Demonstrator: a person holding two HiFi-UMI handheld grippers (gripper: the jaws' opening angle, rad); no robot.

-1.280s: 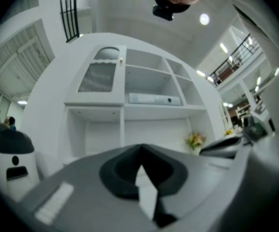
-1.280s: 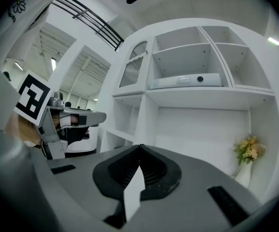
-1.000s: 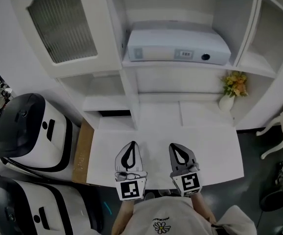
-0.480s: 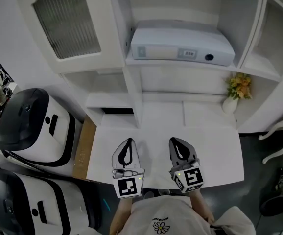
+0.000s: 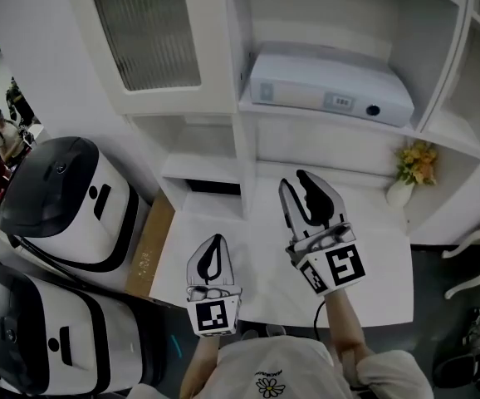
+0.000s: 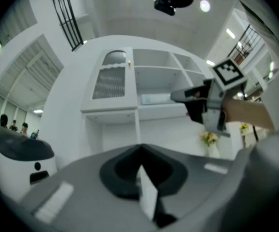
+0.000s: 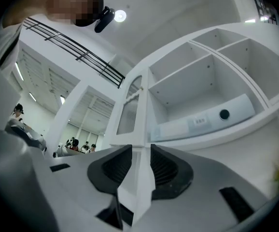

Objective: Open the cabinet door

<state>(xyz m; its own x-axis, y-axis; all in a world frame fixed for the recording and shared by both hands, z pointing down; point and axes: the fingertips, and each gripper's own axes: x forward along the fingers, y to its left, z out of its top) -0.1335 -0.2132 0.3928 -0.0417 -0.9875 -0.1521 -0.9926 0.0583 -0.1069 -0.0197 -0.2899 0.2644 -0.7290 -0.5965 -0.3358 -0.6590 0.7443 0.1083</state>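
Head view: the cabinet door (image 5: 153, 36) looks shut. The right gripper (image 5: 294, 181) is below and right of it, the left gripper (image 5: 213, 241) farther below.

Left gripper view: its jaws are together, empty.

Right gripper view: its jaws have just been opening and hold nothing. From here they may miss the door's slim handle (image 7: 131, 94).

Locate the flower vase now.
In the head view, the flower vase stands far right, at the back corner of the counter, below and right of the white box.
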